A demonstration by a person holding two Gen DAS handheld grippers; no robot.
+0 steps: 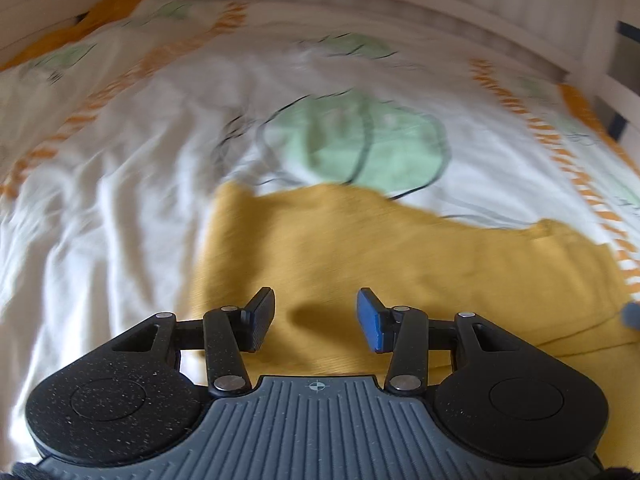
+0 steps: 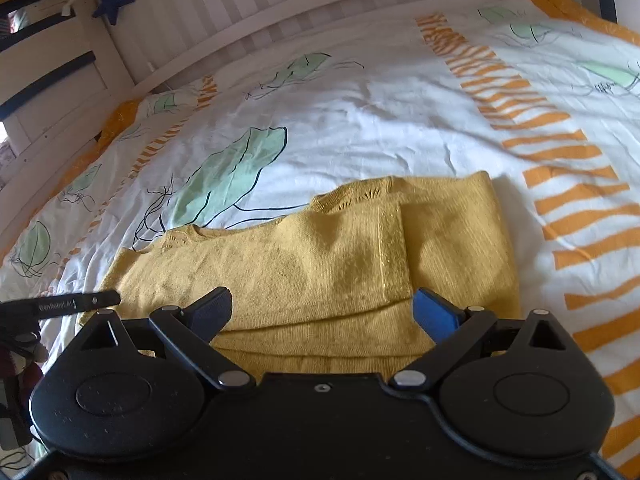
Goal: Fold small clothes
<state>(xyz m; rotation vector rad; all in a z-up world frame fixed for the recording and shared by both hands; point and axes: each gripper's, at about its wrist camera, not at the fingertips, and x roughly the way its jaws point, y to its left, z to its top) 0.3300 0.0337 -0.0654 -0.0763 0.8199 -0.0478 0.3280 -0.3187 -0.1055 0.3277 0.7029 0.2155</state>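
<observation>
A mustard yellow knitted top point(image 2: 320, 248) lies partly folded on the bed, with one side flap turned over its middle and a neckline at the far edge. My right gripper point(image 2: 322, 294) hovers over its near edge, jaws wide open and holding nothing. A black finger point(image 2: 80, 302) of the left gripper pokes in at the garment's left end. In the blurred left wrist view, my left gripper point(image 1: 315, 296) stands open just above the yellow top point(image 1: 360, 248), nothing between its pads.
The top rests on a white duvet cover point(image 2: 380, 120) with green leaf prints and orange stripes. A white slatted bed rail point(image 2: 280, 12) runs along the far side. A blue star point(image 2: 113, 0) hangs at the back left corner.
</observation>
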